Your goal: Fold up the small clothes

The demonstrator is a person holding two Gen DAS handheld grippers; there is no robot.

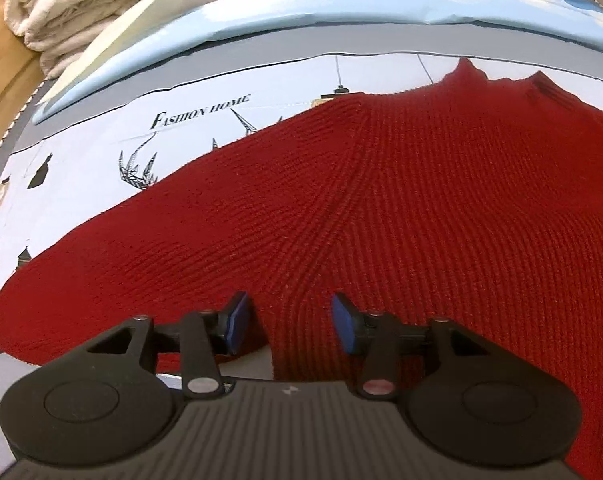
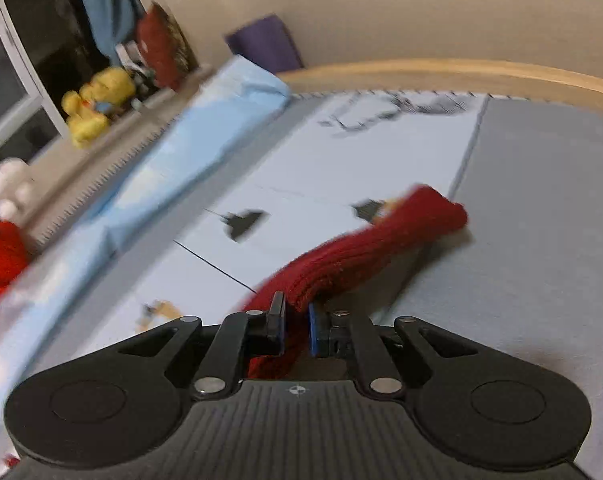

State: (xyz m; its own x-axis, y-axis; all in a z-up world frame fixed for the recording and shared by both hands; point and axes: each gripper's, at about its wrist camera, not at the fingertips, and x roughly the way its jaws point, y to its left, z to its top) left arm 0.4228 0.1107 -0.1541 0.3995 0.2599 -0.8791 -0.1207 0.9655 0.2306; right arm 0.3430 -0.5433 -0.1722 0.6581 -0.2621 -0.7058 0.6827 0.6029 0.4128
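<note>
Fig.: sleeve fold on a red knit sweater (image 1: 401,200), laid flat on a printed bedsheet (image 1: 101,128) w/ "FASHION HOME" lettering.

Left gripper (image 1: 291,322): jaws well apart, blue pads (image 1: 237,316) low over the knit near the underarm notch, gripping nothing. Whether the pads touch the fabric can't be told.

Right gripper (image 2: 297,328): jaws nearly closed, pinching the sleeve (image 2: 365,248). Sleeve is lifted off the sheet; its cuff end (image 2: 441,208) sags ahead of the fingers, over the border btwn white print and grey band. View is motion-blurred.

Orientation: in left wrist view the sweater's neck (image 1: 497,76) points away from the camera, toward the folded light-blue bedding (image 1: 261,20); hem side is nearest the camera. Long axis of the body runs hem to neck, roughly along the left gripper's fingers. One sleeve spreads out to lower left in that view. The held sleeve's long axis runs from the right jaws out to upper right.

Likely step: carry sleeve across the body. To do it well: keep the pinch firm, lift enough that the cuff clears the sheet, bring it over in one arc, lay it flat w/o twist. Left gripper can press the body near the seam as anchor so the knit doesn't drag. Ribbed knit stretches, so pull gently.
</note>
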